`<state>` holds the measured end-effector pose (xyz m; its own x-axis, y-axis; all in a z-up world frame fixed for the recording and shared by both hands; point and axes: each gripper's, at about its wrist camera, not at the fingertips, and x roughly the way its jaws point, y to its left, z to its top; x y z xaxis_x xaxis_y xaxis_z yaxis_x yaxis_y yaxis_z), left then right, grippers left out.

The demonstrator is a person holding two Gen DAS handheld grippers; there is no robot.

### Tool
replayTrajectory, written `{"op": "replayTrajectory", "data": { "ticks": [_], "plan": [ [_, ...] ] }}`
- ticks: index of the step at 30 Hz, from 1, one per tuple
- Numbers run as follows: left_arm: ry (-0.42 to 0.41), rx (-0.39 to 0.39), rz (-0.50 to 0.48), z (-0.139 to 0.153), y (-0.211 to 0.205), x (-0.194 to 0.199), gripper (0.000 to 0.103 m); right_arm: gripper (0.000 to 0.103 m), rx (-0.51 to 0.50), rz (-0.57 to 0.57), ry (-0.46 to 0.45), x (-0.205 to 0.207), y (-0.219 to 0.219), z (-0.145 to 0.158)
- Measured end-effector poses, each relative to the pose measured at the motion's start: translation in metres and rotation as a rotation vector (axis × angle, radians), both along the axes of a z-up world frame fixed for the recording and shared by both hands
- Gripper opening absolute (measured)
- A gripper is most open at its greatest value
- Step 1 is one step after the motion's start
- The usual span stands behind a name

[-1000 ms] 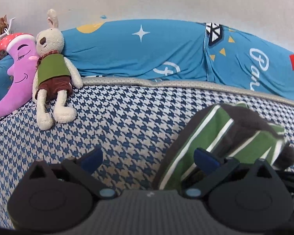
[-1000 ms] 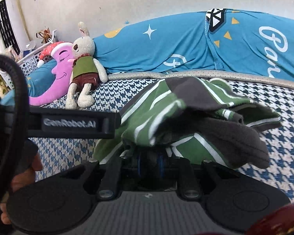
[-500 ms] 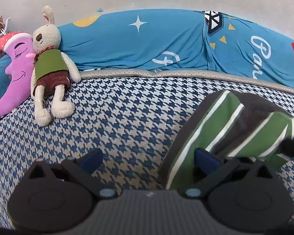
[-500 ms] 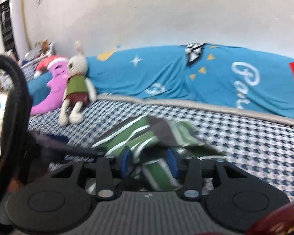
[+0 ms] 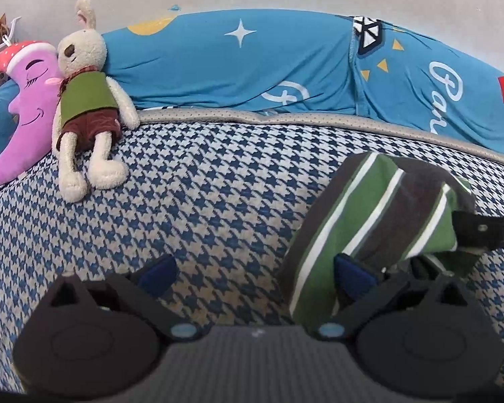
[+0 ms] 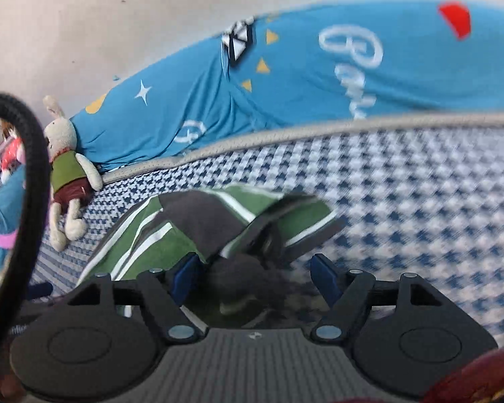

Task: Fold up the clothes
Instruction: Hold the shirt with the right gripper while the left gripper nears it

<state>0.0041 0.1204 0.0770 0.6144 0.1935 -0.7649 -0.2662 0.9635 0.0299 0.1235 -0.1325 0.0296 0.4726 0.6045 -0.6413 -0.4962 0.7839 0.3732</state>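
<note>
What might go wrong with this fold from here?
1. The striped garment lies bunched, and both the left gripper and the right gripper are open, so the layers could slump apart.
2. The right wrist view is motion-blurred, so a regrasp may catch the houndstooth cover instead.

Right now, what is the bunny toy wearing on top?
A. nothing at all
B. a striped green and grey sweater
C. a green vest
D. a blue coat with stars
C: the bunny toy, lying on the checked bed cover beside the purple moon pillow, has a plain green vest over brown shorts; the stripes belong to the folded garment instead.
</note>
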Motion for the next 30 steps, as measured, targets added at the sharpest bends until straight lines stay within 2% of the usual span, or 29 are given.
{"op": "replayTrajectory", "data": {
  "ticks": [4,6,8,11,18,30],
  "plan": [
    [0.006,0.011,0.023,0.0,0.005,-0.001,0.103,0.072,0.093,-0.018,0.092,0.007,0.005,-0.015],
    [0.012,0.016,0.034,0.0,0.009,-0.002,0.103,0.062,0.12,-0.013,0.093,0.006,0.008,-0.016],
    [0.019,0.02,0.044,0.0,0.012,-0.002,0.103,0.047,0.136,0.004,0.081,0.005,0.012,-0.016],
    [0.028,0.021,0.055,-0.002,0.016,-0.004,0.103,0.042,0.125,0.029,0.035,-0.001,0.02,-0.013],
    [0.05,0.026,0.06,-0.008,0.019,-0.008,0.103,0.041,0.077,0.081,-0.055,-0.016,0.034,-0.006],
    [0.069,0.004,0.044,-0.007,0.019,-0.01,0.103,0.041,0.062,0.096,-0.074,-0.02,0.036,-0.004]
  ]
}}
